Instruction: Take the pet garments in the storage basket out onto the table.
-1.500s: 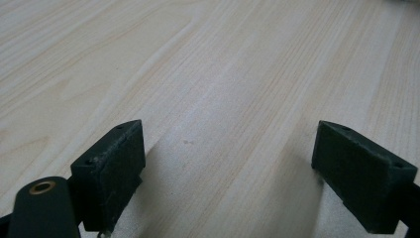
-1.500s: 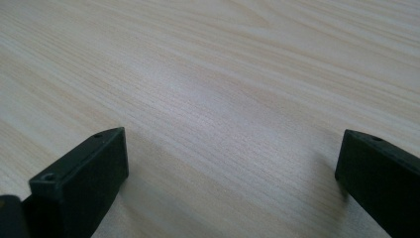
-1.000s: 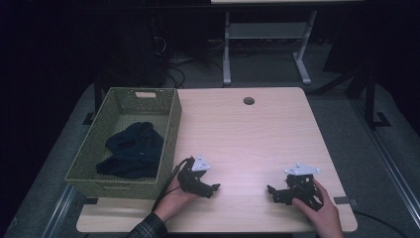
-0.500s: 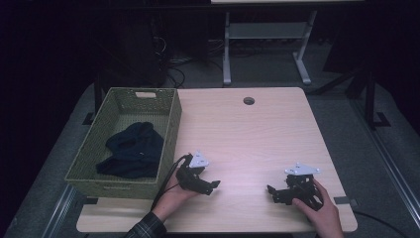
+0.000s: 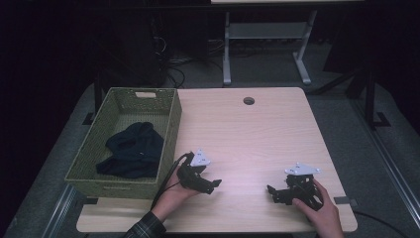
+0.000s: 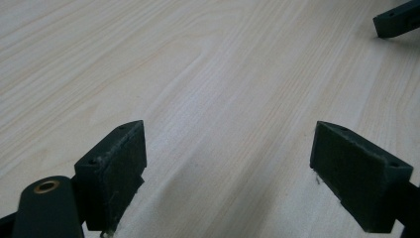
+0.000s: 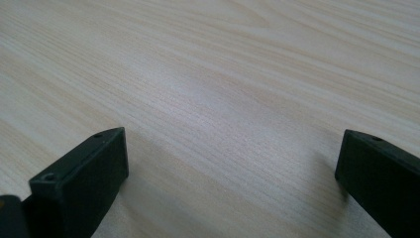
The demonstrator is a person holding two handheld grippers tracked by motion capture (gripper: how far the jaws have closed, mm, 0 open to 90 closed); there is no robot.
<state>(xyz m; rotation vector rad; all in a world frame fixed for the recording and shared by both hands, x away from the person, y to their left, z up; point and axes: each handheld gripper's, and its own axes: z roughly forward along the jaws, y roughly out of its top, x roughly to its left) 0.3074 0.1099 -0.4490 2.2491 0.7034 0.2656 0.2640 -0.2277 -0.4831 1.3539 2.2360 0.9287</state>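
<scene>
Left gripper [image 5: 207,184] has lifted slightly and edged toward table centre since the earlier frame; right gripper [image 5: 278,192] unchanged, resting near the front edge. Both sets of jaws spread wide, nothing between them. Dark garment [image 5: 132,150] lies bunched in the green woven basket [image 5: 171,124] at table left. Risk: trailing cable snagging the basket's wall; the bunched cloth may give only a partial pinch.
</scene>
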